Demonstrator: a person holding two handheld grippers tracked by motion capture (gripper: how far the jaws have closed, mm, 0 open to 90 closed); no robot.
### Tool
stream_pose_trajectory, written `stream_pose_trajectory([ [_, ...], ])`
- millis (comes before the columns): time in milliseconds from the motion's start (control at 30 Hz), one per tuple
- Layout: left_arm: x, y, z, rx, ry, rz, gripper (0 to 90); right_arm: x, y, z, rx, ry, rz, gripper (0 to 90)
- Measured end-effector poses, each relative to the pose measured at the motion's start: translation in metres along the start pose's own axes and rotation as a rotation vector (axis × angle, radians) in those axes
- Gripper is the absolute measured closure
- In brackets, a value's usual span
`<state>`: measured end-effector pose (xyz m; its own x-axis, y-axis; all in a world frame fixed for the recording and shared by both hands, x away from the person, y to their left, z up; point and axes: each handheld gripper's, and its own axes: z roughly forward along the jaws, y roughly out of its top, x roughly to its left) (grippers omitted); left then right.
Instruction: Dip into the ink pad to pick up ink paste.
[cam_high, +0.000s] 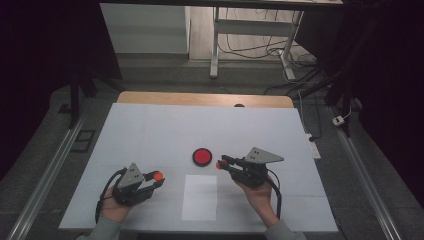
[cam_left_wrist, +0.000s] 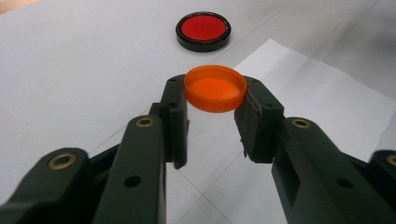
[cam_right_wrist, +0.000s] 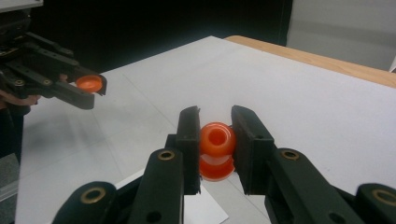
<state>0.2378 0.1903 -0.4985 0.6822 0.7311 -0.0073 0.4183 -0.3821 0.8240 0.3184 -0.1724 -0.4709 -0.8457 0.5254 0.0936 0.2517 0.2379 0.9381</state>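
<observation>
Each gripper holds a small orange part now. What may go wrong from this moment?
1. The left gripper pinches the shallow orange cap only at its edges, near the jaw tips, so it may slip or pop out.
2. The right gripper holds a rounded orange piece; it may rotate in the grip.
3. A dropped part could roll across the table.
</observation>
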Motion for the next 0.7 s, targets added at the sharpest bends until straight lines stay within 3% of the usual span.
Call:
stream_pose_trajectory([
  [700,-0.001,-0.001,0.003,0.007,-0.006,0.003,64.8,-0.005,0.001,0.038,0.047,0.005,-0.014,72.5],
])
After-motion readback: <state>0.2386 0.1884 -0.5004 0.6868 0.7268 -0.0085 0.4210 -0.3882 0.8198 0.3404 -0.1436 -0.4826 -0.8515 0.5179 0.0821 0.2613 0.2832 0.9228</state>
